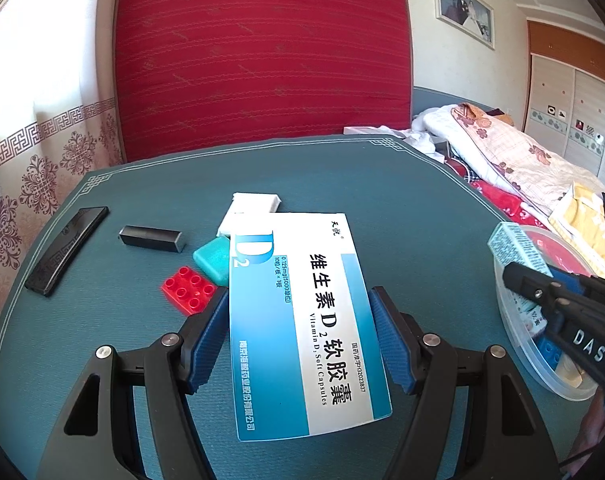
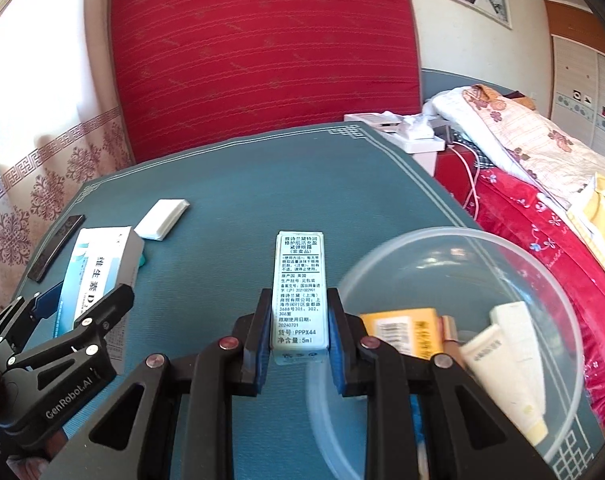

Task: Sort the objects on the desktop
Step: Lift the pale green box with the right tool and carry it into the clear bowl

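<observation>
Left tongs (image 1: 300, 340): pinching the vitamin box (image 1: 302, 320), centre of frame
Right tongs (image 2: 299, 340): pinching the slim white box (image 2: 299, 292), beside the clear bowl (image 2: 382, 256) rim
Desk (image 2: 262, 184): bare toward upper edge

"Vitamin D2" on medicine box (image 1: 302, 328)

A red headboard (image 1: 258, 52), a framed photo (image 1: 464, 8) and folded bedding (image 1: 502, 148).

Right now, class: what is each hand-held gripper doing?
Left hand-held gripper: shut on the vitamin D box.
Right hand-held gripper: shut on the small white carton.
</observation>
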A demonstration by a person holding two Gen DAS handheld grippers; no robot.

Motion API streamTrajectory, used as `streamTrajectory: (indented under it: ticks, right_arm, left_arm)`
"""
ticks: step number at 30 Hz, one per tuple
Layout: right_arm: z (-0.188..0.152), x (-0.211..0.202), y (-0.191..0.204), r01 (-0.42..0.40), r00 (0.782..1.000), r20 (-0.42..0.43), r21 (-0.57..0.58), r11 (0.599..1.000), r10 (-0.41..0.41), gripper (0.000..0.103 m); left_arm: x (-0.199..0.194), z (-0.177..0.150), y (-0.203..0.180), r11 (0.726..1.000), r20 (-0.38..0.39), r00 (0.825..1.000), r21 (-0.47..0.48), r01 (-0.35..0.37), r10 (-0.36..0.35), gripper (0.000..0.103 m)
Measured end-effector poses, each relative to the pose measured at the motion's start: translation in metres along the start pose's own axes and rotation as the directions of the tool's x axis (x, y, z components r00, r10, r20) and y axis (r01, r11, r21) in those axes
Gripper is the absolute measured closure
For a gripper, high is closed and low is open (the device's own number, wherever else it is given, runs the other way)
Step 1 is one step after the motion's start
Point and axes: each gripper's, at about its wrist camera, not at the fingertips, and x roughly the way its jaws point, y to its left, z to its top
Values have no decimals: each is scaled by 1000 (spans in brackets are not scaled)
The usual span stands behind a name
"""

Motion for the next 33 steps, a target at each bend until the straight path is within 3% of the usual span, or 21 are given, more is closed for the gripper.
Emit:
streamTrajectory:
  ticks: [13,33]
  right_arm:
    - [-8,-18,-32,38,999,13,37,999,-39,76]
    - [-15,-36,-86,87,996,24,112,990,-90,76]
  left_arm:
    - [-15,-2,-30,997,15,998,63,54,-55,31]
    - [-36,7,-85,979,54,995,187,78,-90,31]
